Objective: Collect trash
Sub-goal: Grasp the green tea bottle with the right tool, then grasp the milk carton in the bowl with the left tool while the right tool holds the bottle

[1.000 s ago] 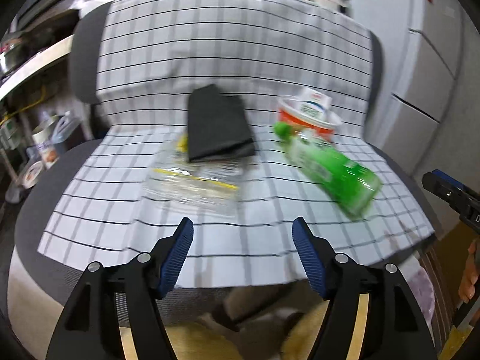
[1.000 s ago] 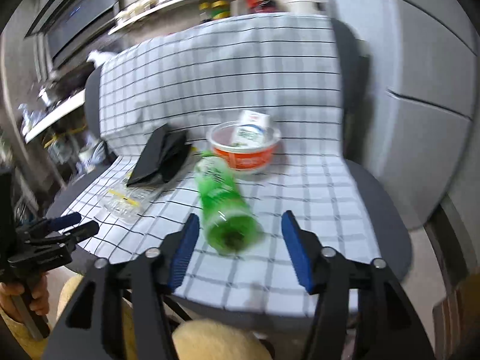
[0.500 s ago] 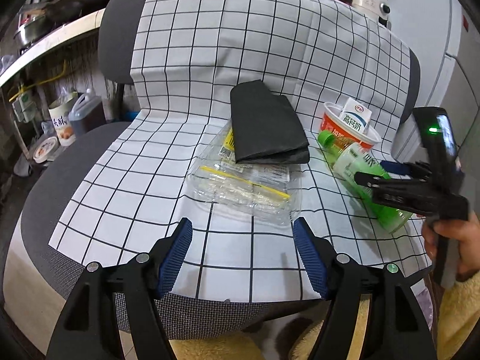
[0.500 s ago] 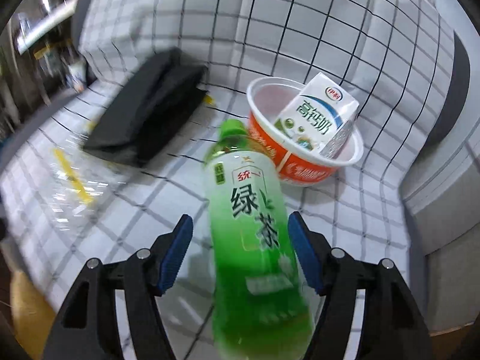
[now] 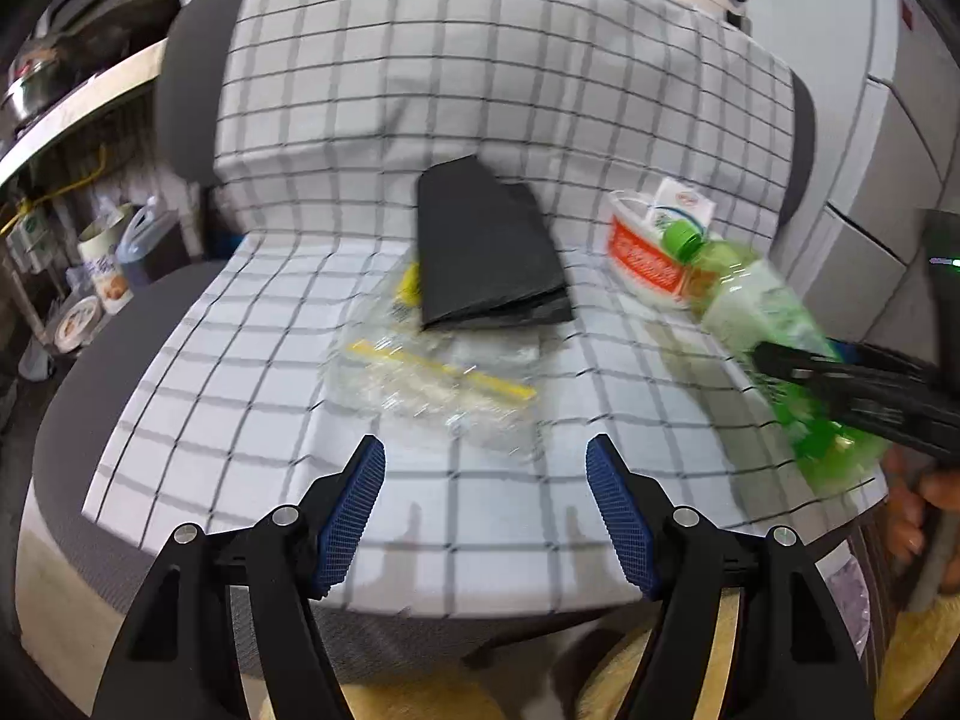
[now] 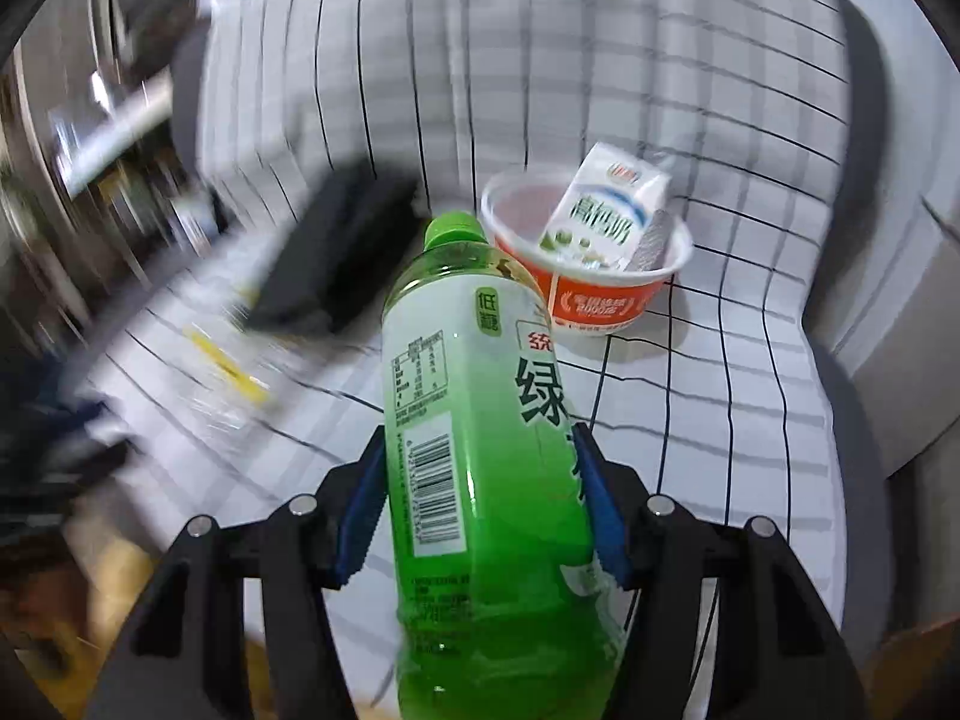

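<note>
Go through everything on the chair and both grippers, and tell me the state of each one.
Green bottle: capped, clamped between the right gripper's pads.
Right gripper: shut on the bottle.
Left gripper: open, holding nothing.
Orange bowl: upright, carton inside.
Milk carton: tilted in the bowl.
Black bag: folded, partly on the clear wrapper.
Clear wrapper: crumpled, flat on the cloth.

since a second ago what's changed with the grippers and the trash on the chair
The right gripper moved in and shut on the green bottle, tilting its cap end up off the checked cloth. The left gripper stayed open, holding nothing. The black pouch, clear wrapper and orange bowl with its carton stayed put.
</note>
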### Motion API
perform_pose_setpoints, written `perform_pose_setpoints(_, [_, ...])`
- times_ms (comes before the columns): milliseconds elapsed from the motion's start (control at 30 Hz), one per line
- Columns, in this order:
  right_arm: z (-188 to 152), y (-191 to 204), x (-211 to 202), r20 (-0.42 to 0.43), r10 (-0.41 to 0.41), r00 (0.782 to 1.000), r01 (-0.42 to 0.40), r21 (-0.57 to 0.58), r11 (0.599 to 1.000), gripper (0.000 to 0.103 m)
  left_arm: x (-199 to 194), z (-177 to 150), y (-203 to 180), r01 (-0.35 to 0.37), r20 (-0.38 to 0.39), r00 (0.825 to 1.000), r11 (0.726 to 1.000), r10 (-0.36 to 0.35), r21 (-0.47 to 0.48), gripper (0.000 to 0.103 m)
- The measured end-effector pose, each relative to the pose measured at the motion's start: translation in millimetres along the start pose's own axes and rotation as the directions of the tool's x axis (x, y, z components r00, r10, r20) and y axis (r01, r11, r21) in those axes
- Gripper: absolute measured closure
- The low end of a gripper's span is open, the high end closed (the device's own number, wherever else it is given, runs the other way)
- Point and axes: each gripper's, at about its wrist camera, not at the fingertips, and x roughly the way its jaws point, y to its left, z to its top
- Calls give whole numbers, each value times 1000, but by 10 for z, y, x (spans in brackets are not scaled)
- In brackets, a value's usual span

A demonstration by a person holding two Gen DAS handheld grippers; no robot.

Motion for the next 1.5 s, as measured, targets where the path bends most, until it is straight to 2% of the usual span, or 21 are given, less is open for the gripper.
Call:
perform_pose_setpoints(100, [-84, -244, -420, 118, -5, 993, -8, 110, 994, 45, 104, 191, -297, 37, 22, 999, 997, -38, 60, 33])
perform_pose_setpoints(233, [-148, -635, -763, 231, -103, 967, 46, 239, 970, 45, 324, 478, -717, 96, 33, 994, 988, -101, 121, 34])
perform_pose_setpoints(300, [-165, -773, -829, 254, -112, 961, 43, 265, 963, 45, 472, 649, -924, 135, 25, 990, 981, -140, 139, 36])
perform_pose_setpoints(367, [-181, -915, -867, 262, -119, 958, 39, 293, 955, 45, 675, 872, -1131, 163, 18, 986, 974, -168, 159, 45])
perform_pose_setpoints(433, [-205, -1030, -867, 267, -120, 956, 32, 312, 950, 45, 884, 1074, -1259, 177, 5, 984, 968, -181, 175, 45])
perform_pose_setpoints(500, [-216, -1112, -858, 270, -124, 955, 32, 322, 946, 45, 1110, 1259, -1378, 190, -14, 982, 963, -191, 189, 38])
perform_pose_setpoints(567, [-205, -1199, -837, 272, -134, 953, 38, 331, 943, 45, 1279, 1381, -1482, 179, -22, 984, 966, -179, 188, 19])
perform_pose_setpoints(633, [-208, -1240, -815, 277, -139, 951, 38, 341, 939, 45, 1429, 1498, -1614, 171, -17, 985, 965, -171, 196, 14])
perform_pose_setpoints(900, [-238, -1475, -741, 270, -141, 953, 33, 369, 929, 44, 1994, 1737, -2066, 103, -53, 994, 955, -92, 277, 13])
perform_pose_setpoints(1067, [-299, -1525, -697, 254, -136, 958, 31, 380, 924, 44, 2202, 1840, -2099, 90, -62, 995, 959, -76, 268, 15])
perform_pose_setpoints(1100, [-308, -1531, -690, 251, -138, 958, 32, 383, 923, 44, 2217, 1856, -2088, 89, -59, 995, 961, -76, 261, 16])
perform_pose_setpoints(1133, [-320, -1537, -686, 248, -139, 959, 33, 386, 922, 44, 2236, 1869, -2072, 104, -66, 994, 962, -90, 254, 31])
perform_pose_setpoints(1200, [-347, -1546, -692, 244, -143, 959, 37, 393, 919, 44, 2220, 1882, -2017, 118, -64, 992, 965, -105, 236, 31])
perform_pose_setpoints(1267, [-365, -1553, -726, 247, -152, 957, 42, 399, 916, 44, 2091, 1901, -1946, 123, -24, 992, 968, -121, 220, 32])
perform_pose_setpoints(1367, [-374, -1517, -852, 273, -169, 947, 50, 394, 918, 44, 1699, 1988, -1821, 151, 67, 984, 972, -165, 180, 32])
perform_pose_setpoints(1433, [-376, -1467, -954, 288, -180, 941, 56, 390, 919, 44, 1309, 2032, -1728, 197, 118, 969, 967, -217, 159, 32])
perform_pose_setpoints(1500, [-400, -1404, -1083, 306, -180, 935, 49, 391, 919, 44, 964, 1994, -1683, 214, 151, 959, 963, -238, 163, 32])
